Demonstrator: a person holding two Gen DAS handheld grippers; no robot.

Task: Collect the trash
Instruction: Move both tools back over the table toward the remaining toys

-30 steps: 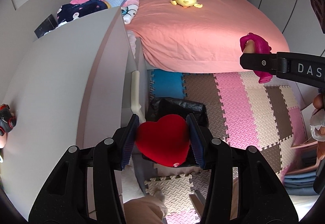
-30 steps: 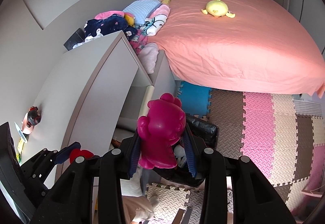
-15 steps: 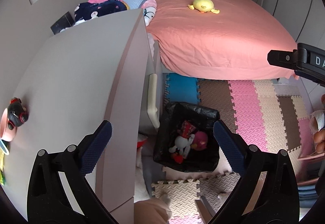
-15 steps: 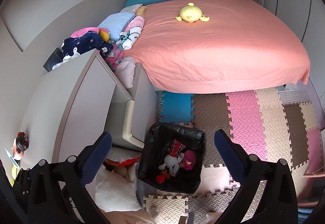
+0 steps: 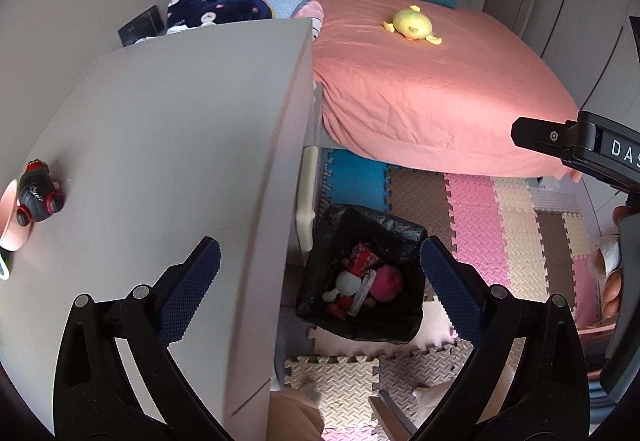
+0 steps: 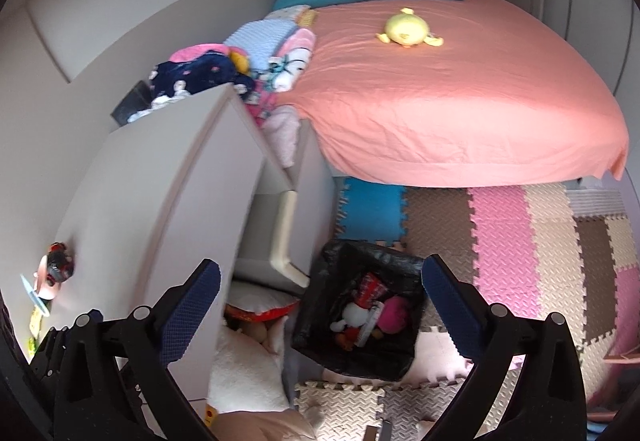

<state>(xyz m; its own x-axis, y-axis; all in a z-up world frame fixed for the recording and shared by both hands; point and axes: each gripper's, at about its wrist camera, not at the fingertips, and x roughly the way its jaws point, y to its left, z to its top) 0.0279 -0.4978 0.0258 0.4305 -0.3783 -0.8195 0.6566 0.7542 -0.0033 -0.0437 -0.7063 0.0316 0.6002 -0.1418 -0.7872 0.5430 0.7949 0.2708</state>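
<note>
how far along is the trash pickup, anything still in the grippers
Done: the black-lined bin holds a magenta toy and other pieces. In hand: nothing; the left gripper and right gripper have just opened and stand empty above it. Possibly left: the toy car on the desk.

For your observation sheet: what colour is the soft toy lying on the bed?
Yellow. The soft toy shows best in the right wrist view.

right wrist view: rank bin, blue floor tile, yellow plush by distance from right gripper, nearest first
1. Bin, on the floor just below the open right gripper.
2. Blue floor tile, beyond it at the bed's foot.
3. Yellow plush, far up on the bed.
</note>
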